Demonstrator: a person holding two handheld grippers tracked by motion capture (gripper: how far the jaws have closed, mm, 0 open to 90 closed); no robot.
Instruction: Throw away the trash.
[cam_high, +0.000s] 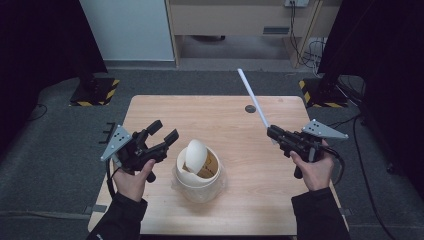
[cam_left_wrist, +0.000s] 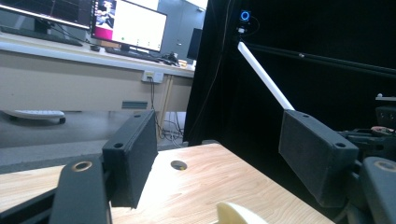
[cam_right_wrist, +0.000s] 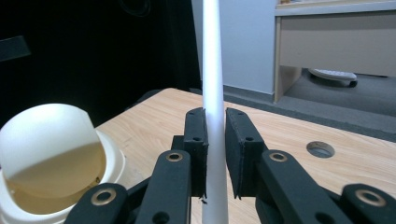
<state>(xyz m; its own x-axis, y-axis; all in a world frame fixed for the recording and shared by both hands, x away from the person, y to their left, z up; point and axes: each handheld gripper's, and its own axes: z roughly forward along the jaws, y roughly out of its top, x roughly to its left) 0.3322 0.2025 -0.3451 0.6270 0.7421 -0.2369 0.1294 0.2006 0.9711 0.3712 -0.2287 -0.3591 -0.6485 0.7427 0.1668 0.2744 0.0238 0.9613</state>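
A long white stick (cam_high: 252, 97) is clamped at its lower end between the jaws of the right gripper (cam_high: 272, 133), near the right edge of the table (cam_high: 230, 117); it slants up and away past the far edge. In the right gripper view the stick (cam_right_wrist: 214, 93) is pinched tight between both pads. The left gripper (cam_high: 165, 132) is held above the left edge, jaws apart with nothing between them. A white bin (cam_high: 198, 172) with a tilted swing lid (cam_high: 195, 155) is set near the front edge, between the two grippers. A round hole (cam_high: 250, 108) is seen near the far edge.
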